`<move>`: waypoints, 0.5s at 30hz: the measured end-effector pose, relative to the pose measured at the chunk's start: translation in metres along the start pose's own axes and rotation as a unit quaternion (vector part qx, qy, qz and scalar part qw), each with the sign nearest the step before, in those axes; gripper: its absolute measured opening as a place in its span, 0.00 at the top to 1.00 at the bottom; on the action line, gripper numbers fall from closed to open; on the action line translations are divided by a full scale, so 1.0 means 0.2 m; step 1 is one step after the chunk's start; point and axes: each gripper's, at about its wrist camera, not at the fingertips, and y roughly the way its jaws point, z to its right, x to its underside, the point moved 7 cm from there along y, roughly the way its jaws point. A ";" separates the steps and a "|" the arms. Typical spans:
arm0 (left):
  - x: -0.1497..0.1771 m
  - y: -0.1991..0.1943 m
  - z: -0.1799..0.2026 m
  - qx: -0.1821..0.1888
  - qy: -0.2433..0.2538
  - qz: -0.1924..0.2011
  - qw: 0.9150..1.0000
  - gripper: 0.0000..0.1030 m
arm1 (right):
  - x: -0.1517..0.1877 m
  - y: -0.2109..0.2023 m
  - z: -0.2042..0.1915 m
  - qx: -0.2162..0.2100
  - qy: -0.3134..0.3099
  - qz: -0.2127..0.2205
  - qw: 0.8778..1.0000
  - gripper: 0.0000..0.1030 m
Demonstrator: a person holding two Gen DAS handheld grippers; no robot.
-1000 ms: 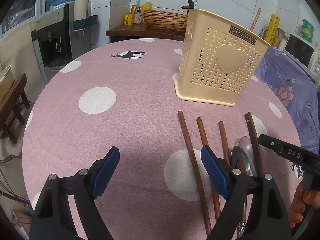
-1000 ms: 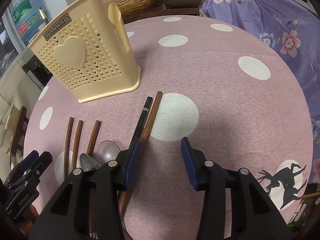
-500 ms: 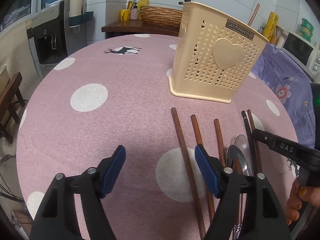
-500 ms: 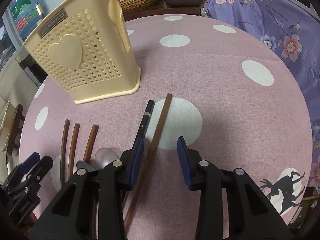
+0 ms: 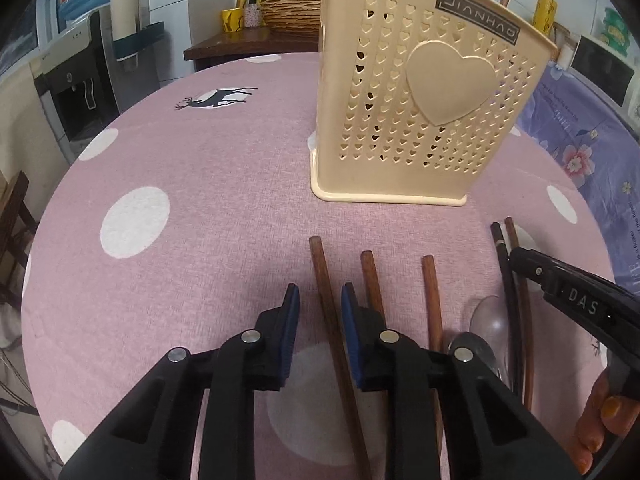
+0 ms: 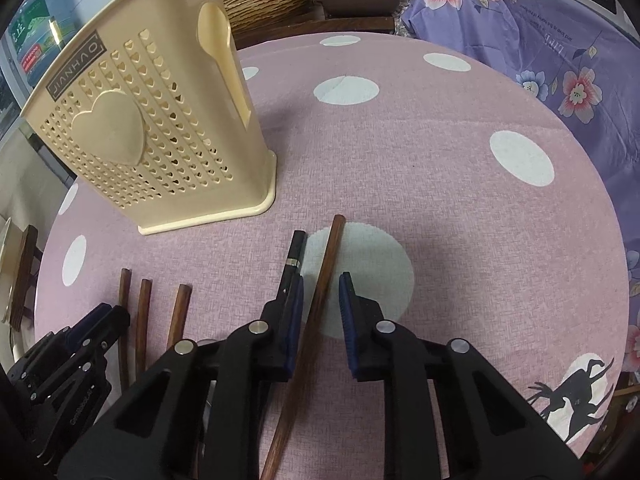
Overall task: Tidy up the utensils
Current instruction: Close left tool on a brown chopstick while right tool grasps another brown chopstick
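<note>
5 chopsticks on the pink dotted tabletop [image 5: 208, 184]: 4 brown, 1 black chopstick [image 6: 291, 264]. 2 spoons [image 5: 482, 330]. 1 beige holder [image 5: 424, 92], label reads "JIANHAO". Left gripper [image 5: 320, 312] fingers narrow around the leftmost brown chopstick [image 5: 326, 292], not clamped. Right gripper [image 6: 321, 304] narrow around the rightmost brown chopstick [image 6: 326, 264]; "DAS" on its side.

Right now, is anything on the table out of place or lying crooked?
One black chopstick lies among brown ones, beside the brown chopstick between the right gripper jaws. Its mate is not visible. Two spoons overlap. Nothing looks spilled or broken.
</note>
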 end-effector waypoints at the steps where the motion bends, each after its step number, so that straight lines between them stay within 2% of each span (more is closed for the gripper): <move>1: -0.01 0.01 0.00 -0.004 0.004 -0.001 1.000 0.80 | 0.00 0.00 0.00 0.000 0.002 0.001 1.000 0.84; 6: -0.02 0.02 0.02 -0.017 0.021 -0.001 1.000 0.90 | -0.04 0.04 0.00 0.001 0.004 0.005 1.000 0.90; 15: -0.03 0.02 0.03 -0.016 0.023 0.005 1.000 0.92 | -0.05 0.05 0.00 -0.010 0.009 0.006 1.000 0.91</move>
